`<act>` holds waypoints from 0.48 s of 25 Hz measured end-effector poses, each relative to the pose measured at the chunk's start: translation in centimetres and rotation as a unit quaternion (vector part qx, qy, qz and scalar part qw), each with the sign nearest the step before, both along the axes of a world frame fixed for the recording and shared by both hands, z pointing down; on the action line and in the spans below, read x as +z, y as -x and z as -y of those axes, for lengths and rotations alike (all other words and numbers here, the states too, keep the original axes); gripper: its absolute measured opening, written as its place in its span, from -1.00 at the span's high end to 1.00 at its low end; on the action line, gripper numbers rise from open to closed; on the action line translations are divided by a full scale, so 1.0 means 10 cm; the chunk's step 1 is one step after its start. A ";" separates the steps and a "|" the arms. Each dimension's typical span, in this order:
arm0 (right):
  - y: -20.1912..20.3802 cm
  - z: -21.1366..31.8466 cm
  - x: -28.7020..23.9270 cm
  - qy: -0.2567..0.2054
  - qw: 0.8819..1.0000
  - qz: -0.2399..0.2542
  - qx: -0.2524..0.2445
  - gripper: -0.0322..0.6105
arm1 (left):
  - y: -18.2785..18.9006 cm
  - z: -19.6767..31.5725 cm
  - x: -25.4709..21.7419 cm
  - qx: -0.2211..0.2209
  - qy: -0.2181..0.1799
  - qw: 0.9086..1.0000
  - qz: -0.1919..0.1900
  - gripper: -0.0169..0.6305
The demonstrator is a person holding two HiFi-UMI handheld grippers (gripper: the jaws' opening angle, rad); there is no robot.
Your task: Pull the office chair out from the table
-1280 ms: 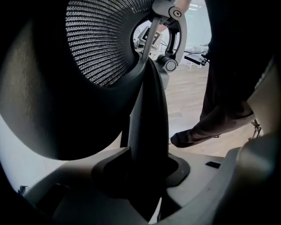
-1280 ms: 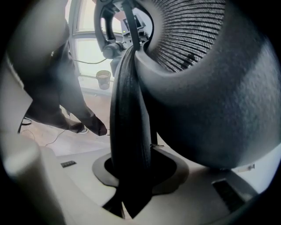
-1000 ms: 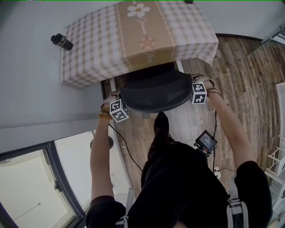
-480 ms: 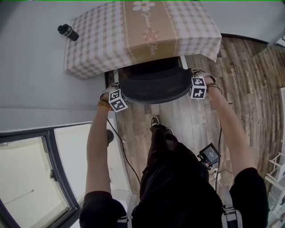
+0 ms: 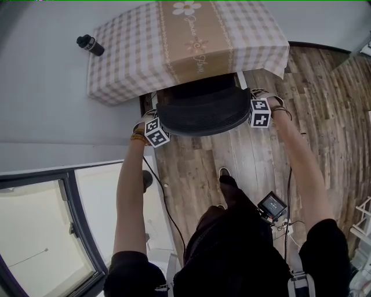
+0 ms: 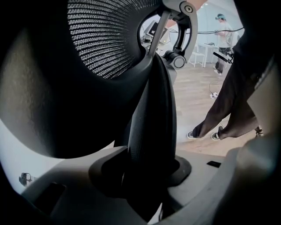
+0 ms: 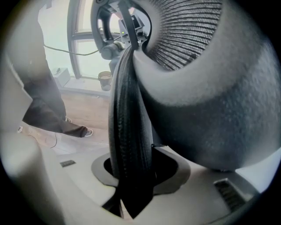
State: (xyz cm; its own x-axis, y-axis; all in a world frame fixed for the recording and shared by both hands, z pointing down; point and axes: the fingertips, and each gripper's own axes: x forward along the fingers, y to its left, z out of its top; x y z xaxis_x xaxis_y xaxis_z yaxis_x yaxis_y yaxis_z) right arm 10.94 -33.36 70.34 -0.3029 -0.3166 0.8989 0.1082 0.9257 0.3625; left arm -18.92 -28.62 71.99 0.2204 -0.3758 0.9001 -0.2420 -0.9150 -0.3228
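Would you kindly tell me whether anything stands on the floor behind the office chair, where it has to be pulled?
Only the person's own foot stands on the wooden floor behind the office chair, slightly right of its middle; nothing else visible blocks it.

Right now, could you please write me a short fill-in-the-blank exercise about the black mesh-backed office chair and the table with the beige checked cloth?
1. The black mesh-backed office chair is tucked partly ___ the beige checked-cloth table.
2. The flower printed on the table's brown runner is ___.
3. The floor behind the chair is laid with ___ planks.
4. The small cylindrical bottle lying on the grey surface beside the table is ___.
Missing words: under; white; wooden; black.
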 end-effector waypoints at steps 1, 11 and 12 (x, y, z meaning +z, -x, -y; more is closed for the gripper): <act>0.00 -0.01 0.01 0.000 1.000 0.000 0.000 0.43 | 0.00 -0.02 0.01 -0.001 0.000 1.000 0.000 0.37; 0.04 -0.15 0.07 -0.004 1.000 0.003 0.011 0.47 | 0.03 -0.11 0.01 0.002 -0.008 1.000 0.000 0.37; 0.03 -0.19 0.06 -0.004 1.000 0.003 0.010 0.47 | 0.03 -0.14 0.02 0.002 -0.007 1.000 0.000 0.37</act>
